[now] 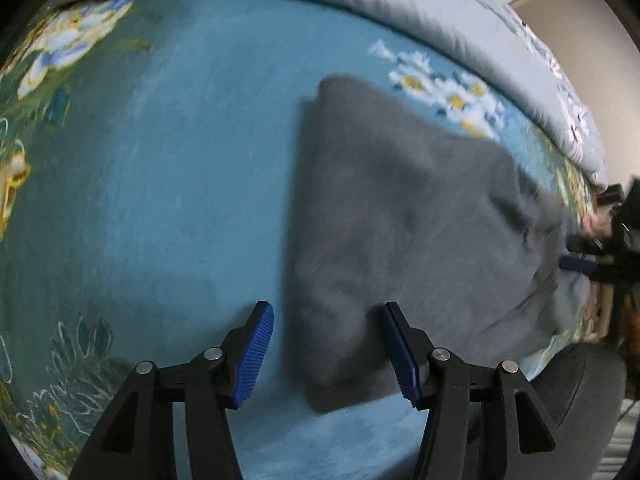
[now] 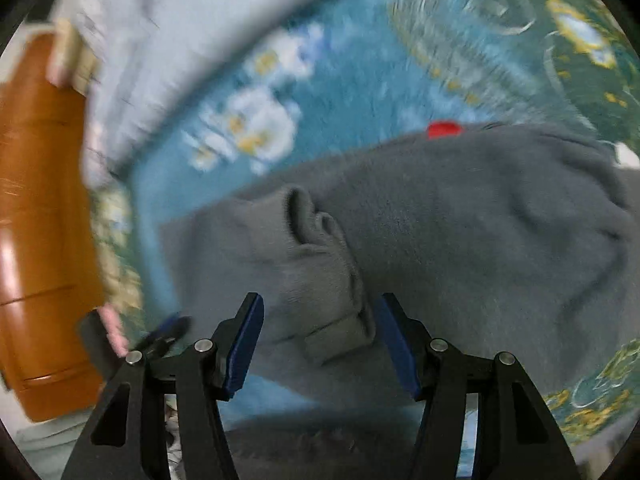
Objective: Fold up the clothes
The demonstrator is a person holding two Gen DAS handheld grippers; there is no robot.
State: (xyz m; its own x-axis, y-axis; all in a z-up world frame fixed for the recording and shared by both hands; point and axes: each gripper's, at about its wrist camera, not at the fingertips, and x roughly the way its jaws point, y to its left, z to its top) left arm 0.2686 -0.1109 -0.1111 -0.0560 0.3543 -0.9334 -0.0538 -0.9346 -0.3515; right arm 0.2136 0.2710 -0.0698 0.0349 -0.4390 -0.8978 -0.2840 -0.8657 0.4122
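A grey fleece garment lies on a blue flowered bed sheet. My left gripper is open and empty, just above the garment's near left corner. In the right wrist view the same grey garment fills the middle, with a bunched sleeve or cuff lying on it. My right gripper is open, its jaws standing either side of that bunched fold. A red patch shows at the garment's far edge. The right gripper also shows in the left wrist view at the garment's right edge.
A pale grey quilt is heaped along the far side of the bed. A brown wooden bed board stands at the left of the right wrist view. A grey-clad leg is at the bed's near edge.
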